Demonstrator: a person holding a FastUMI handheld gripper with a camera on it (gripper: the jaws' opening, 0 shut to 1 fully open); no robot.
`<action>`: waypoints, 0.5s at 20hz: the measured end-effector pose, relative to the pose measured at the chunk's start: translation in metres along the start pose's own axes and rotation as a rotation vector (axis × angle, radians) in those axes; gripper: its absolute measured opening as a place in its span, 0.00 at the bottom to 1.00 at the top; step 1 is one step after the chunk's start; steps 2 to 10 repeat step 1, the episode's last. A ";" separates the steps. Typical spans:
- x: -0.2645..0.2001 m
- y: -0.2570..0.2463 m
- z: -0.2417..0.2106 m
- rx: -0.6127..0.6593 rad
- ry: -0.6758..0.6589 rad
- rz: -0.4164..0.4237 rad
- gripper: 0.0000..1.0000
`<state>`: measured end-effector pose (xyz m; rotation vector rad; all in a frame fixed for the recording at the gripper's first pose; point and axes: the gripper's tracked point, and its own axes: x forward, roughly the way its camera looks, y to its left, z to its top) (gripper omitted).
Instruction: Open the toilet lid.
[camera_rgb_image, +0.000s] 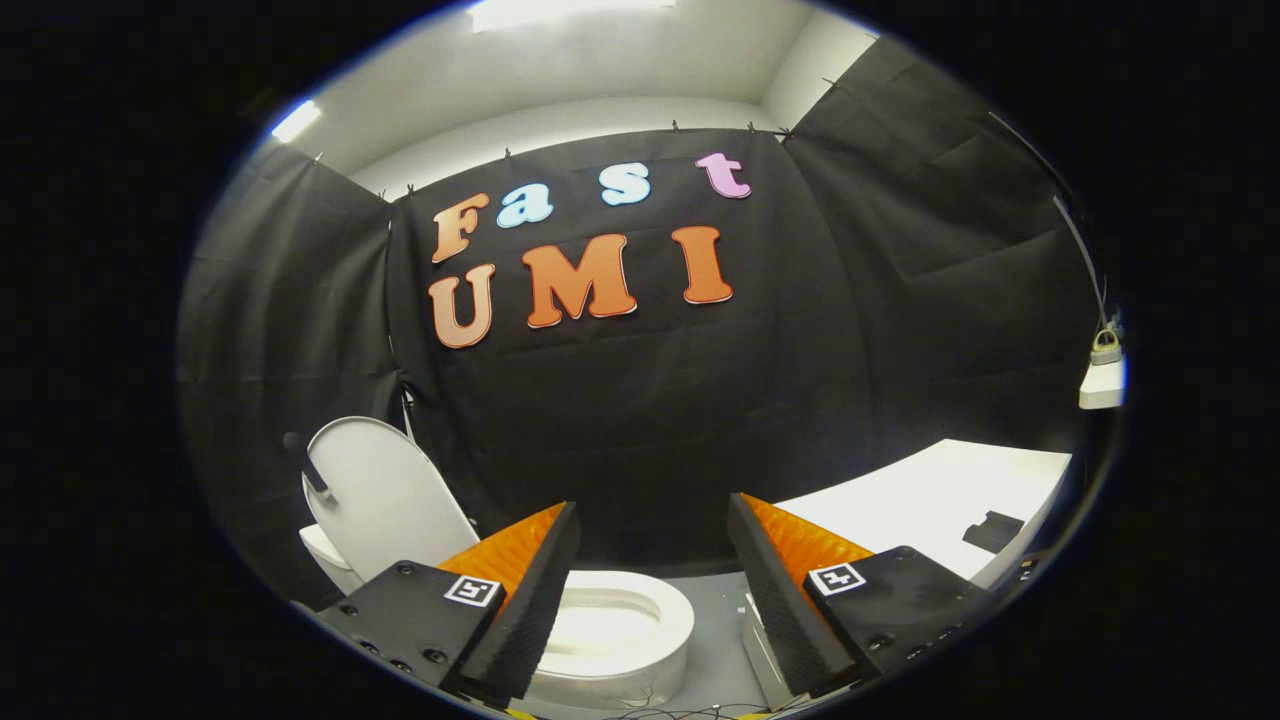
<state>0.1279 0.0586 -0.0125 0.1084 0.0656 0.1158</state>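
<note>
A small white toilet stands on the grey floor below and just ahead of my fingers. Its lid stands raised, leaning back against the black cloth wall to the left of my left finger. A dark handle piece sticks out from the lid's left edge. The bowl lies uncovered, partly hidden by my left finger. My gripper is open with a wide gap and nothing between its fingers; it hovers above the bowl, apart from the lid.
A white table stands to the right beyond my right finger, with a small dark object on it. A white device hangs on the right wall. Black cloth walls close in behind the toilet.
</note>
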 end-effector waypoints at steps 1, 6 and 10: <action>0.000 0.001 -0.001 -0.002 0.001 0.003 0.96; 0.000 0.001 -0.001 -0.002 0.001 0.003 0.96; 0.000 0.001 -0.001 -0.002 0.001 0.003 0.96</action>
